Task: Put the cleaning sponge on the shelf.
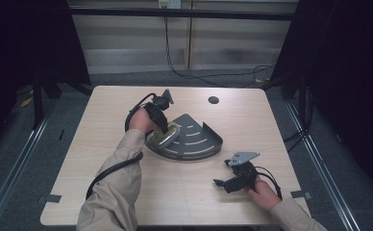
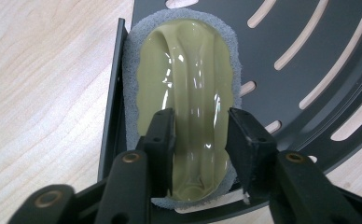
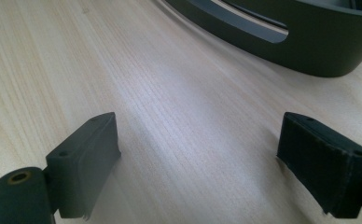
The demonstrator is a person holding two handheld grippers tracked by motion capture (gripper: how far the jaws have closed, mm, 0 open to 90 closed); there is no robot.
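Left gripper (image 2: pixel 195 135) straddles the sponge (image 2: pixel 184 93) at the rack's (image 2: pixel 309 46) straight edge, jaws slack, not gripping; lift straight up. Right gripper (image 3: pixel 198 154) wide open, empty.

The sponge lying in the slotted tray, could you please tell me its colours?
Olive-green glossy top on a grey foam base; clearest in the left gripper view.

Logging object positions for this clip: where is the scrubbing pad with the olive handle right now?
In the high view the scrubbing pad lies in the dark slotted tray at its left edge, mid-table, under the left gripper; in the left gripper view its jaws straddle the handle ridge.
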